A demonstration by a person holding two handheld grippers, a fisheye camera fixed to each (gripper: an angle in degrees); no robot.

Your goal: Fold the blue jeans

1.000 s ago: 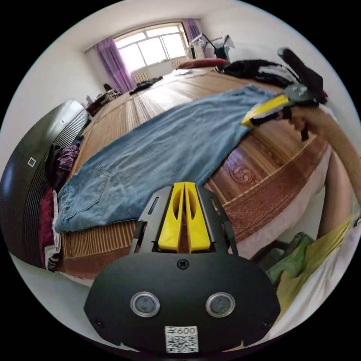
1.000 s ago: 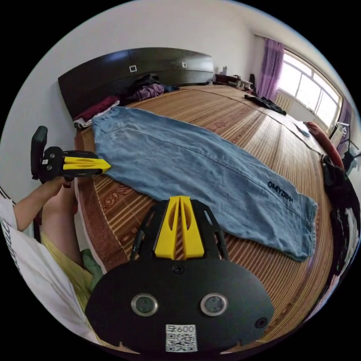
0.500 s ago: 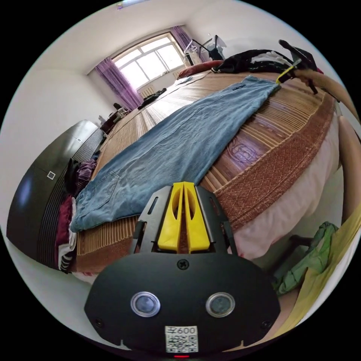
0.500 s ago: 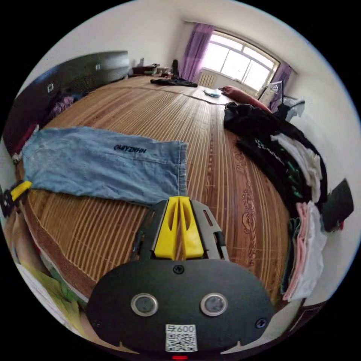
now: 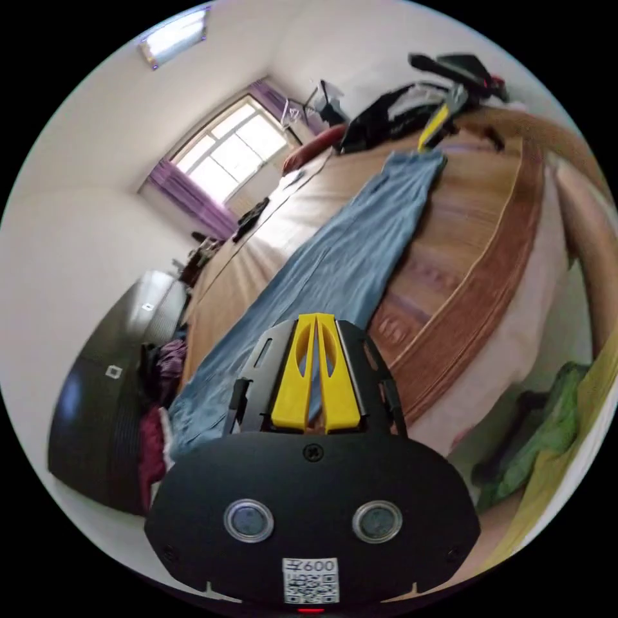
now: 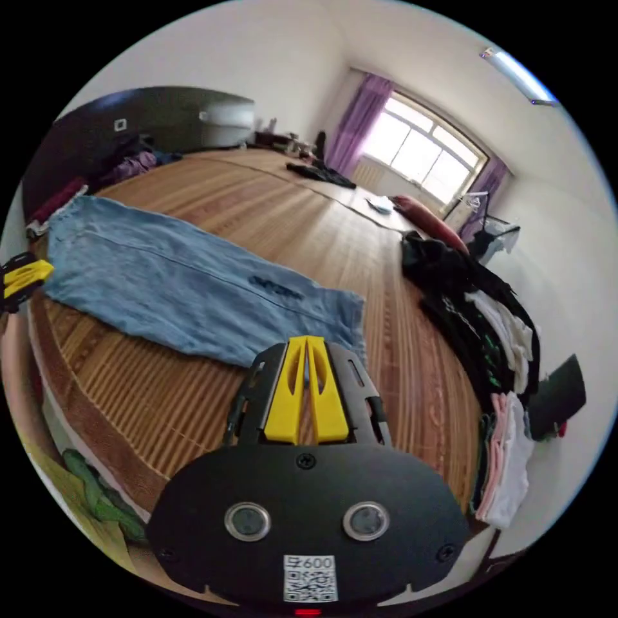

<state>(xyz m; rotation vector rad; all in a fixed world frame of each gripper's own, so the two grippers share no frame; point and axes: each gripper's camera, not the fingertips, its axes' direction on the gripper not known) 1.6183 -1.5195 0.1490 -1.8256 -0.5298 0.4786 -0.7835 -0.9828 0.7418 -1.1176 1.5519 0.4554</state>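
While the blue jeans [image 6: 187, 290] lie flat and lengthwise on the slatted bamboo mat [image 6: 270, 212] that covers the bed, your two grippers sit at opposite ends of them. The denim is light, faded and softly wrinkled, one long tapering strip with a dark printed mark near the hem in the right gripper view; in the left gripper view the jeans [image 5: 341, 264] run away from you toward the far end. Your left gripper [image 5: 315, 322] has its two yellow wedge-shaped jaws pressed together, pinching nothing, just over the waist end. Your right gripper [image 6: 306, 342] likewise has its two yellow jaws closed on nothing, tips just at the hem edge; you cannot tell if they touch the cloth. The mat is ribbed, glossy brown, with a woven patterned border. One dark headboard [image 6: 129, 122] stands behind the waist end. One pile of black and white clothes [image 6: 483, 302] lies beside the hem end, and one window with purple curtains [image 6: 418, 151] lights the room.
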